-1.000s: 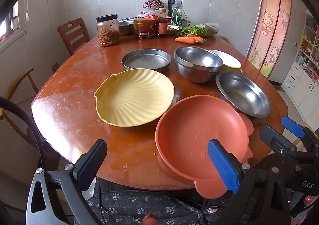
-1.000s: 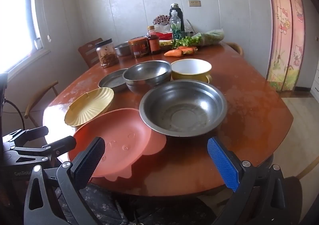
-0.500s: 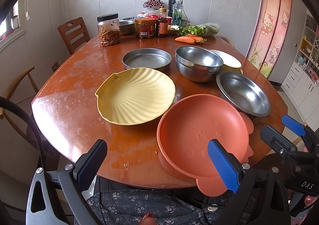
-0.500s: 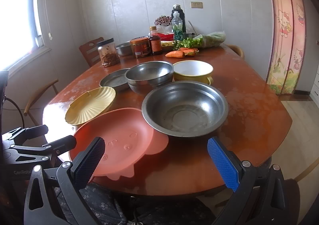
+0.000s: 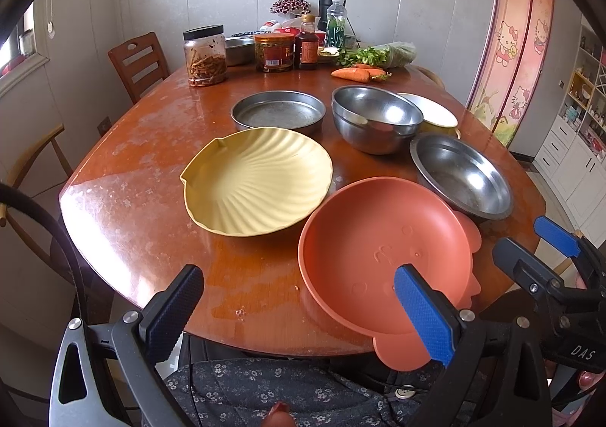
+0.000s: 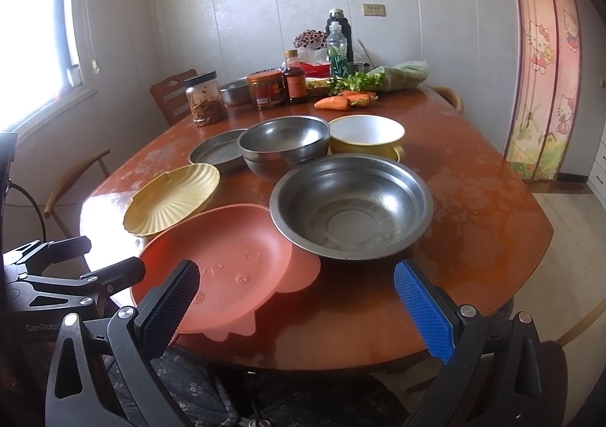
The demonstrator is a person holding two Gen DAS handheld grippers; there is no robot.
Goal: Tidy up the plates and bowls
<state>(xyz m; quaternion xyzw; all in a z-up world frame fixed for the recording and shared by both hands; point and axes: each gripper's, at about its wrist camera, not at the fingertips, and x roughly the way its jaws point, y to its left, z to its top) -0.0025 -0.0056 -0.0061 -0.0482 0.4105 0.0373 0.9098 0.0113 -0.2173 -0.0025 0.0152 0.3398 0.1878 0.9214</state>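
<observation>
Both claws hang wide open and empty off the table's near edge: the left gripper point(image 5: 299, 317) before the orange plate point(image 5: 382, 252), the right gripper point(image 6: 295, 304) before the wide steel bowl point(image 6: 350, 207). The yellow shell plate point(image 5: 257, 180) lies left of them, and the stacked steel bowls point(image 5: 377, 122), the yellow bowl point(image 6: 365, 133) and the round pan point(image 5: 278, 112) sit farther back.

Glossy wooden table point(image 5: 144, 199); matt plastic orange plate point(image 5: 378, 249); dull steel basin point(image 6: 352, 207).
</observation>
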